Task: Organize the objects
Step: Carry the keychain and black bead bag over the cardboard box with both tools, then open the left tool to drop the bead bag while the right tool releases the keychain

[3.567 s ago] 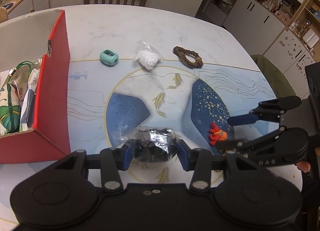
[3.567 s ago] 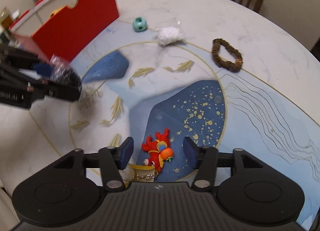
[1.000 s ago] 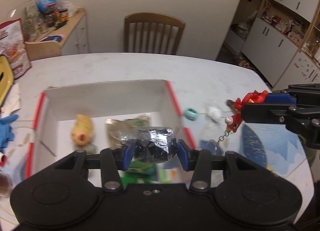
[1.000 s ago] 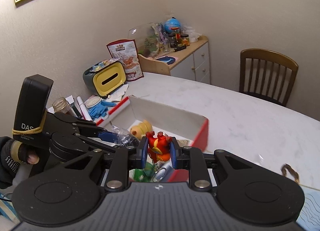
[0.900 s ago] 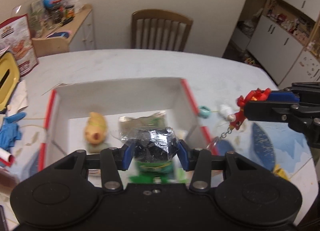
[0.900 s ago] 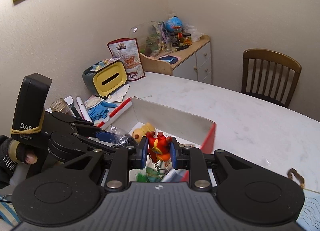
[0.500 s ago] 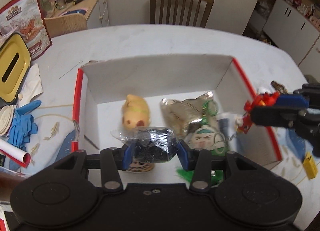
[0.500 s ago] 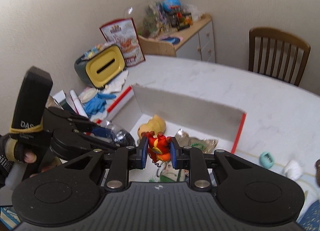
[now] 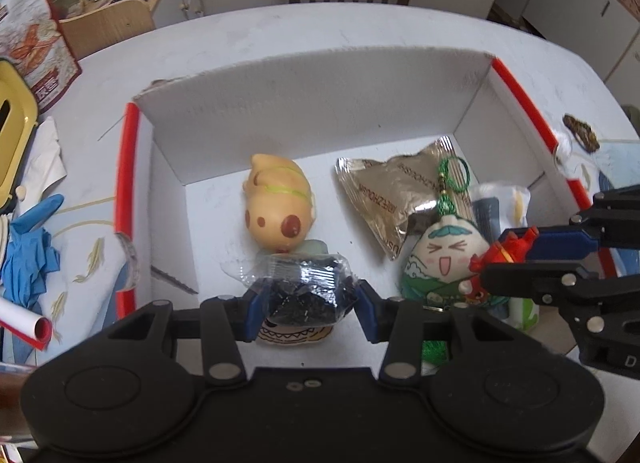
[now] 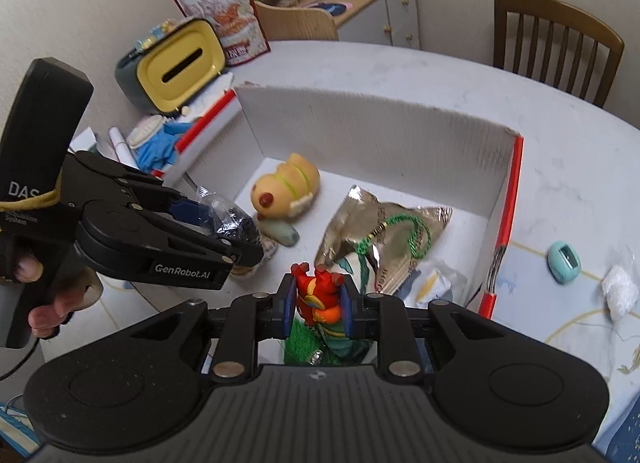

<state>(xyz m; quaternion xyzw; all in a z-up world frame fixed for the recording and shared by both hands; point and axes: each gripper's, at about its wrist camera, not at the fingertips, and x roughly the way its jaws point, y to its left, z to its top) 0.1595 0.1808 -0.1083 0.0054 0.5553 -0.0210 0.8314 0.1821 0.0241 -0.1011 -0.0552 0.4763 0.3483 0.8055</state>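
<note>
Both grippers had swung from the open bench to above the box (image 9: 516, 83), left gripper (image 9: 306, 309) clenched on the black packet (image 9: 304, 287) near the box's left side, right gripper (image 10: 318, 309) clamping the red toy (image 10: 318, 295) directly over the box's right-hand clutter.

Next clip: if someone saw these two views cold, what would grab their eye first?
Probably the red-edged white box that fills both views, with the yellow plush toy and gold foil packet lying on its floor. Next, the two loaded grippers above it: the left gripper shut on a clear bag of black bits, the right gripper shut on a small red figure.
</note>
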